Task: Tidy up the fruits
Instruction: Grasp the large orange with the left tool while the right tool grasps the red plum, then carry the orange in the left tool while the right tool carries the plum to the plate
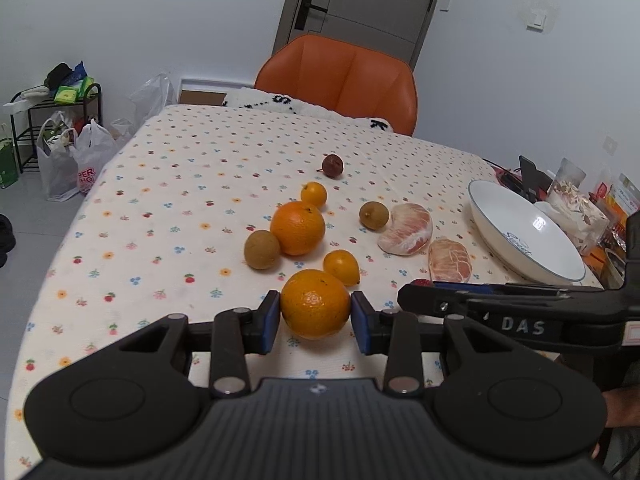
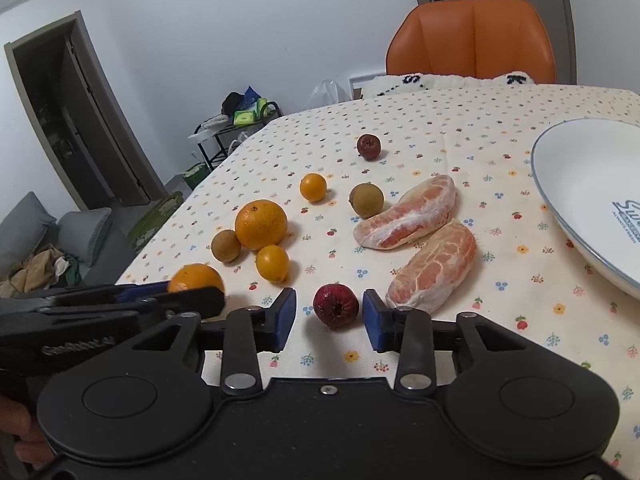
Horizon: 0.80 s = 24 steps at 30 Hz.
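Observation:
My left gripper is open, its blue pads right at the sides of a large orange that rests on the flowered cloth. My right gripper is open around a dark red fruit, with a gap on its left side. Farther out lie another large orange, two small oranges, two brown fruits, a second red fruit and two peeled pomelo segments. A white bowl stands empty at the right.
An orange chair stands at the table's far edge. Packets and clutter sit behind the bowl. The table's left edge drops to the floor, where bags and a rack stand.

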Each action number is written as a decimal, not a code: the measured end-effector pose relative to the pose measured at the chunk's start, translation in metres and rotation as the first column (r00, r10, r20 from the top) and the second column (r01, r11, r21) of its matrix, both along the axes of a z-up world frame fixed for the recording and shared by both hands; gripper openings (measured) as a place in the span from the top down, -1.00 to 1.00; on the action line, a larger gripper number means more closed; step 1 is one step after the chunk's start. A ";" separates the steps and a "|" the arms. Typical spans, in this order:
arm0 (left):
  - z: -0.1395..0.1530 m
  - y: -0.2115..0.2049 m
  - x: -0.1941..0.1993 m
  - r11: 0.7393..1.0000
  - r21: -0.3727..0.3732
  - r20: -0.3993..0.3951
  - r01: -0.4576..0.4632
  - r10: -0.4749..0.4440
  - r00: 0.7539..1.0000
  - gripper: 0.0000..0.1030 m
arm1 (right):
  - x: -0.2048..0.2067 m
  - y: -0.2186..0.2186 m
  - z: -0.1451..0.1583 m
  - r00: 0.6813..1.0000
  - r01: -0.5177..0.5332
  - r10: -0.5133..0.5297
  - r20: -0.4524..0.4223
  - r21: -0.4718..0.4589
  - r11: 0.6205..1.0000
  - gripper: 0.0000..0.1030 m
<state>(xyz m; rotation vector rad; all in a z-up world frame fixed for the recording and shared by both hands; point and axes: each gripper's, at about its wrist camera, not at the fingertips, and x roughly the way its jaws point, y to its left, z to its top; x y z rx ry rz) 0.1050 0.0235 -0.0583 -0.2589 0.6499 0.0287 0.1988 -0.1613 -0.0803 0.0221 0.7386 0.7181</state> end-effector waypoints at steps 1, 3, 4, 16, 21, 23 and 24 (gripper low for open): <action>0.001 0.000 -0.001 1.000 0.000 0.003 0.001 -0.001 1.000 0.30 | -0.001 0.001 0.000 1.000 0.004 -0.003 0.003 -0.009 1.000 0.47; 0.002 -0.001 -0.003 1.000 0.002 0.007 0.000 0.000 1.000 0.30 | 0.000 0.000 0.001 1.000 0.004 -0.004 -0.017 -0.001 1.000 0.55; 0.003 -0.001 -0.004 1.000 0.000 0.011 0.001 -0.001 1.000 0.30 | -0.001 -0.002 0.002 1.000 0.006 -0.006 -0.024 0.012 1.000 0.55; 0.019 -0.018 -0.006 0.999 0.013 0.055 0.038 -0.039 0.998 0.30 | -0.018 -0.037 0.033 0.997 0.058 -0.061 0.040 0.070 0.996 0.56; 0.027 -0.031 -0.004 0.998 0.022 0.071 0.058 -0.059 0.996 0.30 | -0.021 -0.054 0.040 0.994 0.085 -0.090 0.059 0.083 0.993 0.56; 0.029 -0.036 -0.002 0.998 0.025 0.075 0.065 -0.067 0.995 0.30 | -0.021 -0.061 0.042 0.993 0.096 -0.102 0.064 0.089 0.991 0.56; 0.030 -0.038 -0.002 0.997 0.026 0.077 0.069 -0.070 0.995 0.30 | -0.022 -0.064 0.043 0.992 0.101 -0.107 0.066 0.093 0.991 0.56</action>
